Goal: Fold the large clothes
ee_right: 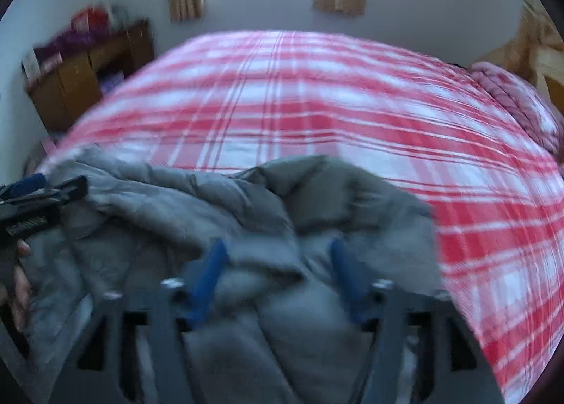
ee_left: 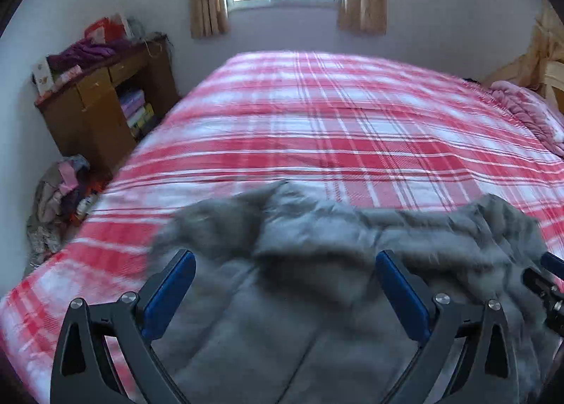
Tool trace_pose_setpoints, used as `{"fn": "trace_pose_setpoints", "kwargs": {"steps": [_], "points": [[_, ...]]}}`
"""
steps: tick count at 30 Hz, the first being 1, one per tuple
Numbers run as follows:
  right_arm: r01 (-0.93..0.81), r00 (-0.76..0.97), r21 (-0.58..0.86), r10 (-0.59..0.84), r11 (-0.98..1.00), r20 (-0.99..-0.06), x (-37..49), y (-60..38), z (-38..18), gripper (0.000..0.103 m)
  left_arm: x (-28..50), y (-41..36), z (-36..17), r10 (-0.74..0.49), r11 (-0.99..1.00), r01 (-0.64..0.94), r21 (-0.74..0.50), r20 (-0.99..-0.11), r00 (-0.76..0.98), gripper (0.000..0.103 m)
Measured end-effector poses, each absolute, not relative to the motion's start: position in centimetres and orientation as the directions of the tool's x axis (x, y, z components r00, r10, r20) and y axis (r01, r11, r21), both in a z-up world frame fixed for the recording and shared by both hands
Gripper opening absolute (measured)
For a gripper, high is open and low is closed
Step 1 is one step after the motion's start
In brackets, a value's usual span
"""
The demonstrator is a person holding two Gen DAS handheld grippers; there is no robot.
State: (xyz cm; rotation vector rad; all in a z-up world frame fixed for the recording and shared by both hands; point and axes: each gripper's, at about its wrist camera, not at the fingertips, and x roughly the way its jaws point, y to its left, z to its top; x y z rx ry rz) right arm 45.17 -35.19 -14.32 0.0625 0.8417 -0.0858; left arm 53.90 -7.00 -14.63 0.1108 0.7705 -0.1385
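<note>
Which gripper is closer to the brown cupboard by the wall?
Left. The left gripper hangs over the grey jacket on the cupboard's side; the right gripper is on its far side.

No text can be read anywhere here

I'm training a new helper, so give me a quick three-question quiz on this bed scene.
1. True or false: the grey jacket lies on the plaid bed.
2. The left gripper is: A open, B shut on the jacket.
3. What stands at the bed's left side?

Key: 1 true. 2 A; the right gripper is open too. 3 a wooden cabinet.
</note>
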Motion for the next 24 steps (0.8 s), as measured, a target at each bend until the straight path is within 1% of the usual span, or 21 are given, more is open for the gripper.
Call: {"fn": "trace_pose_setpoints", "kwargs": {"steps": [2, 4, 7, 10, 13, 14, 15, 19, 24], "points": [[0.101, 0.65, 0.052, -0.027, 0.994, -0.759, 41.7, -36.5, -13.9, 0.068, 49.8, -4.4, -14.0, -0.062, 0.983, 0.164, 0.081, -0.697, 0.714, 0.102], [0.093, 0.633, 0.055, -0.016, 0.994, -0.774, 37.7, -37.1, -14.3, 0.068, 45.8, -2.1, -14.5, -0.048, 0.978, 0.177, 0.112, -0.703, 0.71, 0.102], [0.084, 0.602, 0.041, -0.018, 0.996, -0.798, 31.0, -37.9, -15.8, 0.068, 39.7, 1.2, -16.7, 0.015, 0.97, 0.166, 0.175, -0.728, 0.685, 0.102], [0.111, 0.575, 0.039, -0.032, 0.993, -0.817, 23.9, -38.9, -17.6, 0.068, 34.0, 4.2, -19.0, 0.027, 0.974, 0.156, 0.166, -0.763, 0.646, 0.102], [0.15, 0.567, 0.048, -0.047, 0.987, -0.822, 19.1, -39.8, -18.3, 0.07, 29.3, 6.2, -20.8, 0.079, 0.971, 0.125, 0.204, -0.766, 0.638, 0.102], [0.163, 0.575, 0.052, -0.052, 0.985, -0.817, 17.4, -40.1, -18.4, 0.073, 28.2, 6.8, -21.2, 0.086, 0.973, 0.114, 0.202, -0.769, 0.633, 0.102], [0.172, 0.584, 0.063, -0.051, 0.983, -0.81, 15.9, -40.1, -18.3, 0.073, 27.0, 7.5, -21.4, 0.078, 0.978, 0.103, 0.182, -0.774, 0.629, 0.102], [0.173, 0.606, 0.083, -0.04, 0.981, -0.794, 11.9, -39.5, -17.8, 0.074, 23.5, 9.4, -21.6, 0.039, 0.992, 0.068, 0.104, -0.784, 0.619, 0.102], [0.176, 0.617, 0.118, -0.016, 0.977, -0.787, 9.3, -38.7, -17.8, 0.074, 20.9, 10.1, -22.2, 0.031, 0.994, 0.065, 0.089, -0.792, 0.61, 0.102]]}}
